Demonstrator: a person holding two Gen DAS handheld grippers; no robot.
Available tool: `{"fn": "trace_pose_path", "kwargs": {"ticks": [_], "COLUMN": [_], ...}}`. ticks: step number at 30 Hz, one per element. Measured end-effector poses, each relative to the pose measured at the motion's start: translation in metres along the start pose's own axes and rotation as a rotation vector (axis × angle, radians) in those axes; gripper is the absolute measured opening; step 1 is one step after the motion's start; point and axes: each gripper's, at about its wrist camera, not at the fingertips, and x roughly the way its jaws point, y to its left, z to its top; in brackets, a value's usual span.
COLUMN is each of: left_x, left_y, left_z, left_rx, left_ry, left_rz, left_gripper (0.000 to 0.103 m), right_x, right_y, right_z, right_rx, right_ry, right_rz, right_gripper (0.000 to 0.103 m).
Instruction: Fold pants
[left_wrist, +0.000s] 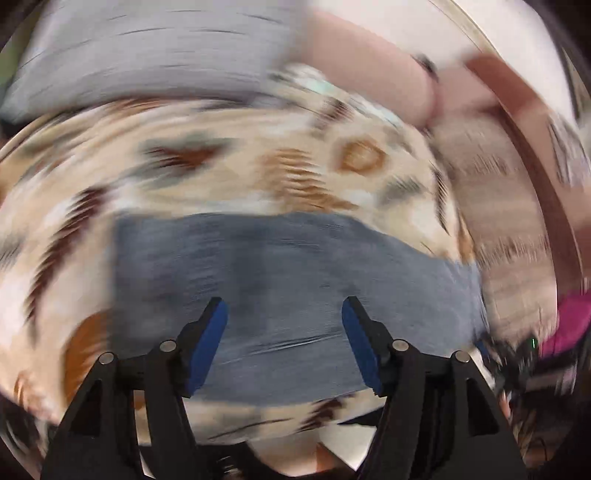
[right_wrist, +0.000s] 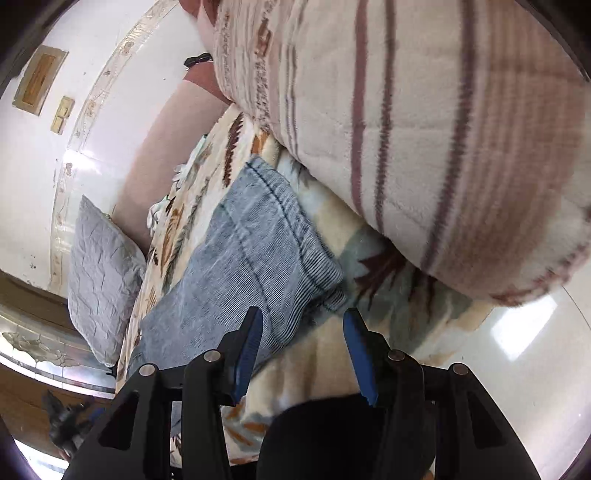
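The blue denim pants (left_wrist: 295, 295) lie folded in a compact rectangle on a leaf-patterned blanket (left_wrist: 221, 166). My left gripper (left_wrist: 284, 314) is open and empty, hovering over the pants; this view is blurred by motion. In the right wrist view the pants (right_wrist: 251, 251) lie ahead of my right gripper (right_wrist: 303, 328), which is open and empty just above their near corner and the blanket (right_wrist: 317, 362).
A grey quilted pillow (right_wrist: 99, 273) lies at the bed's far end, also in the left wrist view (left_wrist: 147, 55). A rolled striped fleece blanket (right_wrist: 424, 147) lies beside the pants. White walls and a shiny tiled floor (right_wrist: 517, 350) surround the bed.
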Motion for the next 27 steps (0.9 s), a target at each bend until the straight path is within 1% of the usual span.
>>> {"fn": "trace_pose_path", "kwargs": {"ticks": [2, 3, 4, 5, 8, 10, 12, 14, 16, 18, 21, 24, 25, 26, 27], "left_x": [0.025, 0.047, 0.064, 0.076, 0.131, 0.162, 0.192, 0.214, 0.236, 0.254, 0.274, 0.286, 0.288, 0.291, 0.292], "left_y": [-0.048, -0.086, -0.115, -0.139, -0.227, -0.275, -0.322, -0.353, -0.375, -0.387, -0.395, -0.403, -0.405, -0.407, -0.409], "left_z": [0.015, 0.024, 0.029, 0.03, 0.04, 0.043, 0.045, 0.048, 0.052, 0.055, 0.053, 0.045, 0.042, 0.038, 0.034], "left_rx": [0.1, 0.175, 0.231, 0.273, 0.417, 0.487, 0.562, 0.603, 0.622, 0.638, 0.666, 0.716, 0.729, 0.746, 0.763], "left_ry": [0.051, 0.091, 0.122, 0.146, 0.241, 0.289, 0.314, 0.336, 0.363, 0.408, 0.485, 0.544, 0.557, 0.571, 0.569], "left_rz": [-0.014, -0.019, -0.022, -0.025, -0.054, -0.069, -0.071, -0.077, -0.079, -0.088, -0.092, -0.136, -0.147, -0.157, -0.158], "left_gripper": [0.065, 0.065, 0.065, 0.065, 0.065, 0.065, 0.065, 0.065, 0.065, 0.065, 0.065, 0.066, 0.067, 0.071, 0.073], "right_x": [0.008, 0.011, 0.015, 0.015, 0.014, 0.014, 0.013, 0.013, 0.012, 0.012, 0.009, 0.008, 0.007, 0.007, 0.007], "right_y": [-0.002, -0.004, -0.004, -0.004, -0.003, -0.004, -0.004, -0.006, -0.009, -0.01, -0.015, -0.019, -0.021, -0.022, -0.022], "right_z": [0.0, -0.001, -0.002, -0.003, -0.005, -0.006, -0.008, -0.01, -0.009, -0.01, -0.011, -0.013, -0.013, -0.013, -0.013], "right_rx": [0.025, 0.031, 0.033, 0.024, -0.015, -0.028, -0.042, -0.047, -0.046, -0.048, -0.052, -0.038, -0.029, -0.023, -0.022], "right_ry": [0.005, 0.008, 0.003, -0.013, -0.039, -0.046, -0.054, -0.06, -0.063, -0.065, -0.071, -0.081, -0.085, -0.09, -0.091], "right_rz": [0.025, 0.04, 0.049, 0.056, 0.062, 0.072, 0.078, 0.086, 0.094, 0.101, 0.107, 0.117, 0.123, 0.127, 0.13], "right_gripper": [0.051, 0.051, 0.051, 0.051, 0.051, 0.051, 0.051, 0.051, 0.051, 0.051, 0.051, 0.051, 0.051, 0.051, 0.053]}}
